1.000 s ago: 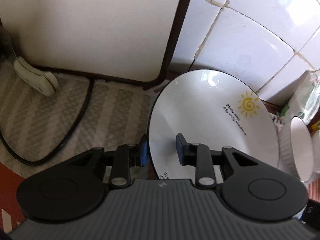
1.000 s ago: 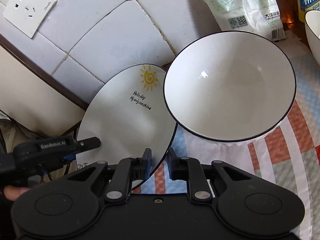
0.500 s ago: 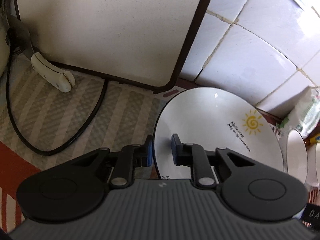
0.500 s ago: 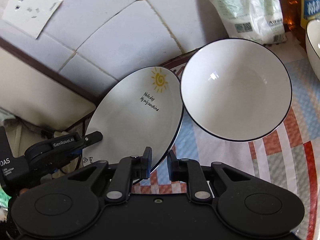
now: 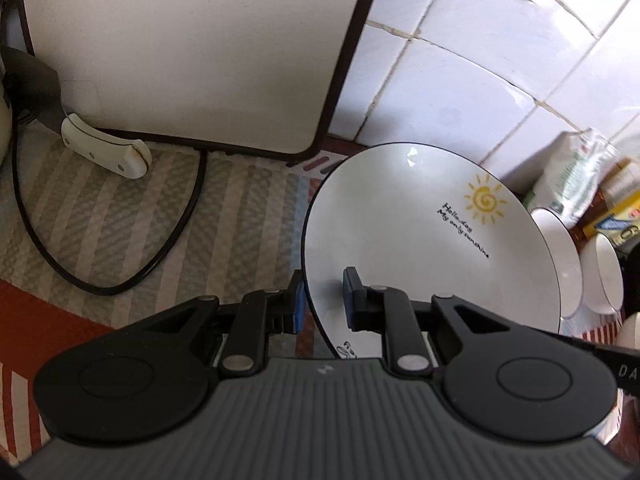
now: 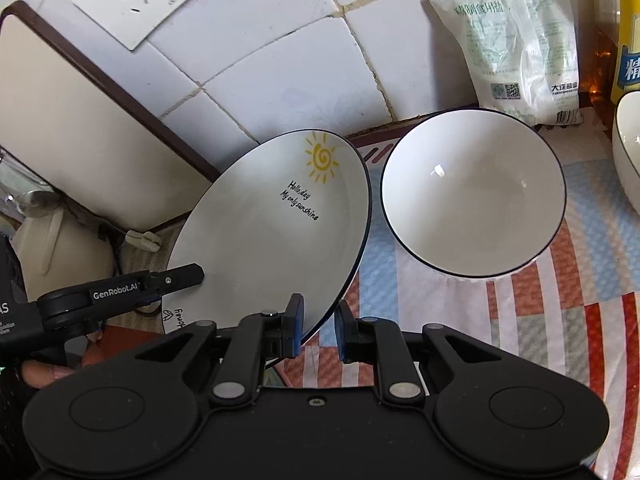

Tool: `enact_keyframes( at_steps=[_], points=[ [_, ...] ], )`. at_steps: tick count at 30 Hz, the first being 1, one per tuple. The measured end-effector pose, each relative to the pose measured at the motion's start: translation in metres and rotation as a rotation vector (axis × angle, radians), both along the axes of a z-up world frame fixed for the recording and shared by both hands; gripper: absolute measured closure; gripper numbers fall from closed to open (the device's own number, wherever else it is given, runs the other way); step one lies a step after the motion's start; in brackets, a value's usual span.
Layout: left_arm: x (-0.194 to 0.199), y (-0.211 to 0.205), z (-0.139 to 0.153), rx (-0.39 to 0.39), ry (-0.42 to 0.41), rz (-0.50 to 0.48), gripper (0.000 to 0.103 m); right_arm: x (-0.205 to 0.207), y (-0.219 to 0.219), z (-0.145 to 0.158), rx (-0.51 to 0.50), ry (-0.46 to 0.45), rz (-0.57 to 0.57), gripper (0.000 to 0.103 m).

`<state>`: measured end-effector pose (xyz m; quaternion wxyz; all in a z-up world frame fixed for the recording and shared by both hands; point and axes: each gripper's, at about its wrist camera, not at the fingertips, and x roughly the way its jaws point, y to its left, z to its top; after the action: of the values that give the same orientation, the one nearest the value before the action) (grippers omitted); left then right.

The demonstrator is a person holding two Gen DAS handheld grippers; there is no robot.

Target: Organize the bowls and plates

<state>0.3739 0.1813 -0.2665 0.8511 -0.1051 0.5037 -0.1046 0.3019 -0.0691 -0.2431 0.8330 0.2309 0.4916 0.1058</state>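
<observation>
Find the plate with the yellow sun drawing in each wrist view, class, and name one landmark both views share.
Left wrist view: sun plate sits right of centre, its near rim between the left gripper fingers.
Right wrist view: sun plate lies centre-left, tilted, its lower rim between the right gripper fingers.
Shared landmark: the black-rimmed white bowl beside it.

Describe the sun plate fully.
The sun plate is round, white and glossy like ceramic, with a thin dark rim, a yellow spiral sun and black script reading "Hello, day My only sunshine". It is tilted, raised off the striped cloth. The left gripper and right gripper each clamp its rim on opposite sides.
</observation>
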Motion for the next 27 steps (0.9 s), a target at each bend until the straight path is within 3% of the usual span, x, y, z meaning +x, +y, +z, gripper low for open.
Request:
enact_keyframes(
  at_steps=[6, 19, 27],
  points=[
    [-0.017, -0.001, 0.017, 0.013, -0.004, -0.021, 0.086, -0.014, -0.006, 0.011, 0.002, 0.000, 0.025, 0.083],
    [-0.095, 0.005, 0.072, 0.003, -0.037, -0.062, 0.086, -0.067, -0.012, 0.057, -0.006, -0.001, 0.098, 0.082],
    [-0.138, 0.016, 0.085, -0.015, -0.044, -0.057, 0.086, -0.106, -0.001, 0.076, -0.024, -0.020, 0.122, 0.082]
  ],
)
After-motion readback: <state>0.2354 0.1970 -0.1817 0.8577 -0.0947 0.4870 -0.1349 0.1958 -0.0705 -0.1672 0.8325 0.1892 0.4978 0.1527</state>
